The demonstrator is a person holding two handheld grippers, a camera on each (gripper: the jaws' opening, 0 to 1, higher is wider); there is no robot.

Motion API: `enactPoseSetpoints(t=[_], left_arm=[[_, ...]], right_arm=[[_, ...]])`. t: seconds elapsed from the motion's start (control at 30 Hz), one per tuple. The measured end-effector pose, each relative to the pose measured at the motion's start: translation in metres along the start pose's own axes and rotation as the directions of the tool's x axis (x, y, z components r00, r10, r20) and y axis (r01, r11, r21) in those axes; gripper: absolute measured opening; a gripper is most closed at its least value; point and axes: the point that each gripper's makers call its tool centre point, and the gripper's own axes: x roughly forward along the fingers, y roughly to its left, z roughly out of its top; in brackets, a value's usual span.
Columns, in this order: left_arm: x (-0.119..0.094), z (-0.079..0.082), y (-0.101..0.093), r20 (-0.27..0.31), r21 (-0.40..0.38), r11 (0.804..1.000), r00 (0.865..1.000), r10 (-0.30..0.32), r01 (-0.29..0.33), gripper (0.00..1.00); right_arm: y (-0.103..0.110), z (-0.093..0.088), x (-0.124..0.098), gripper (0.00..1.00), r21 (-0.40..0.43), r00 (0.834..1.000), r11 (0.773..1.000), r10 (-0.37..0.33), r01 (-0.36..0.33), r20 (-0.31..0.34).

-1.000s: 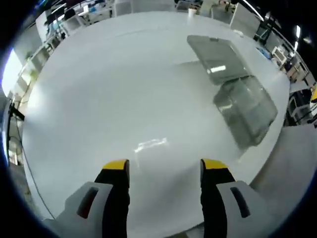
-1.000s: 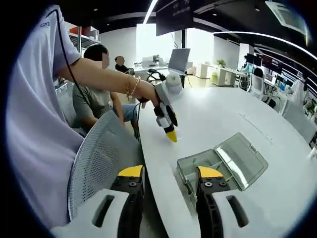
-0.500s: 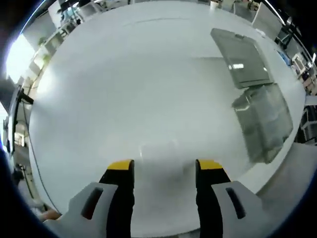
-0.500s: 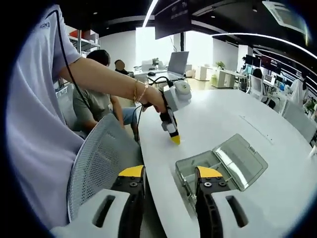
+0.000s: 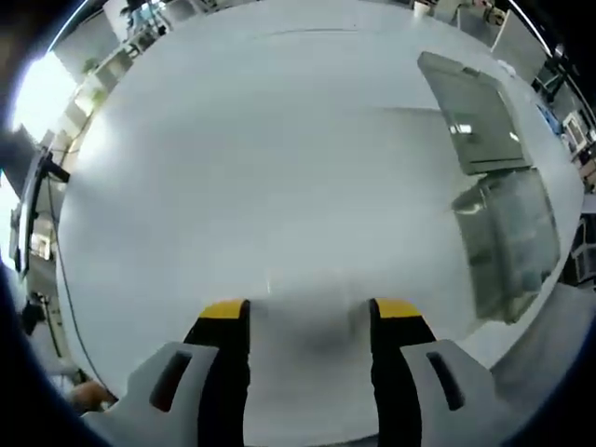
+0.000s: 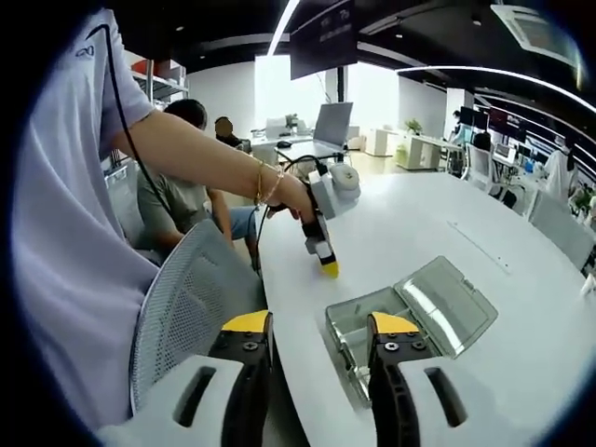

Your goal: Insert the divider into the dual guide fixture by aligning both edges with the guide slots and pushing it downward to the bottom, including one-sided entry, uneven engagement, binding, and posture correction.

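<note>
Right tongs [image 6: 310, 324] beside clear fixture [image 6: 396, 321]

In the right gripper view, the right jaw covered the near corner of the clear box [image 6: 410, 321] at lower centre. In the left gripper view, the box [image 5: 507, 237] at right was blurred, its contents unreadable.

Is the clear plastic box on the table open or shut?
Open: the clear box has its hinged lid folded back flat on the white table.
</note>
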Motion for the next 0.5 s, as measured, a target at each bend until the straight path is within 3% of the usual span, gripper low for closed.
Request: enactPoseSetpoints(t=[0.27, 0.4, 0.5], left_arm=[[0.0, -0.001, -0.003, -0.011, -0.006, 1.0, 1.0, 0.005, -0.005, 0.48], [0.0, 0.0, -0.005, -0.02, -0.005, 1.0, 1.0, 0.005, -0.005, 0.46], [0.0, 0.0, -0.005, -0.02, -0.005, 1.0, 1.0, 0.003, -0.004, 0.47]], right_arm=[[-0.005, 0.009, -0.01, 0.38, -0.022, 1.0, 1.0, -0.015, 0.015, 0.011], [-0.006, 0.013, -0.014, 0.47, -0.004, 1.0, 1.0, -0.011, 0.011, 0.022], [-0.008, 0.013, -0.016, 0.48, -0.005, 1.0, 1.0, -0.015, 0.015, 0.022]])
